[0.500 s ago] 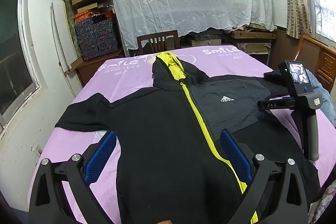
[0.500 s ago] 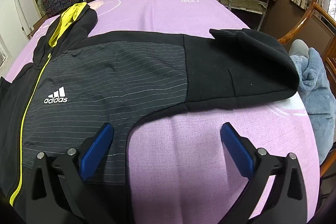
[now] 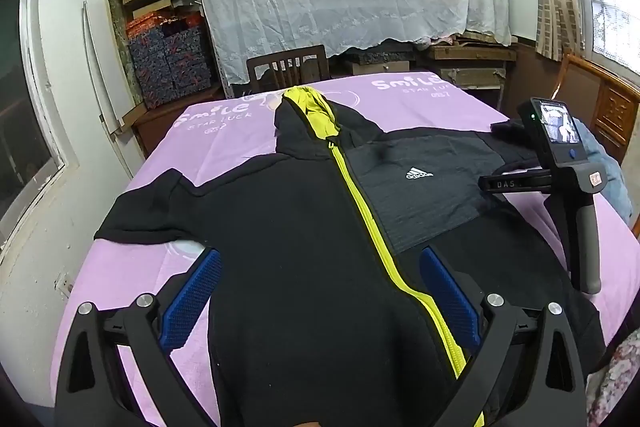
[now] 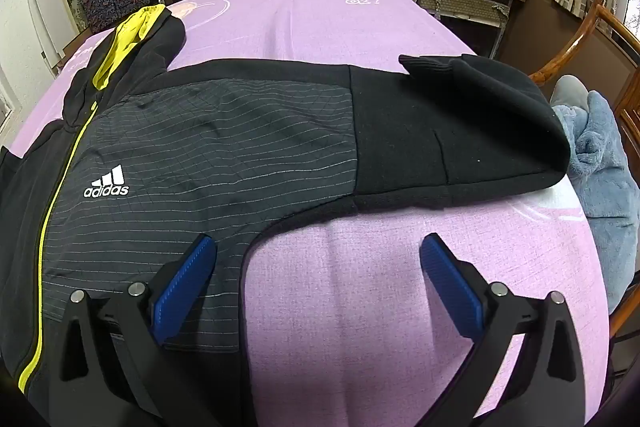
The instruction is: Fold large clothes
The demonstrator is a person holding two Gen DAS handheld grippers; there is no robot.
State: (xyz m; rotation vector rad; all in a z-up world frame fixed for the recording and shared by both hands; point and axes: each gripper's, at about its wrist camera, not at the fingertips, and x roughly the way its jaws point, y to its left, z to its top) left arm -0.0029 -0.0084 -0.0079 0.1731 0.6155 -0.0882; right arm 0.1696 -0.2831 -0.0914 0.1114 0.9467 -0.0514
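Both views barely shift vs earlier: black zip hoodie w/ yellow zipper (image 3: pixel 304 235) lies flat on purple bedsheet (image 4: pixel 360 267), left gripper (image 3: pixel 320 291) & right gripper (image 4: pixel 318 271) jaws wide apart, empty; pinch sleeve (image 4: pixel 460 131) edge low, avoid sheet.

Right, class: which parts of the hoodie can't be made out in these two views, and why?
- Hoodie hem: left wrist view, cut off by the bottom edge.
- Right sleeve end: right wrist view, folded back on itself.
- Hood inside: both views, collapsed.
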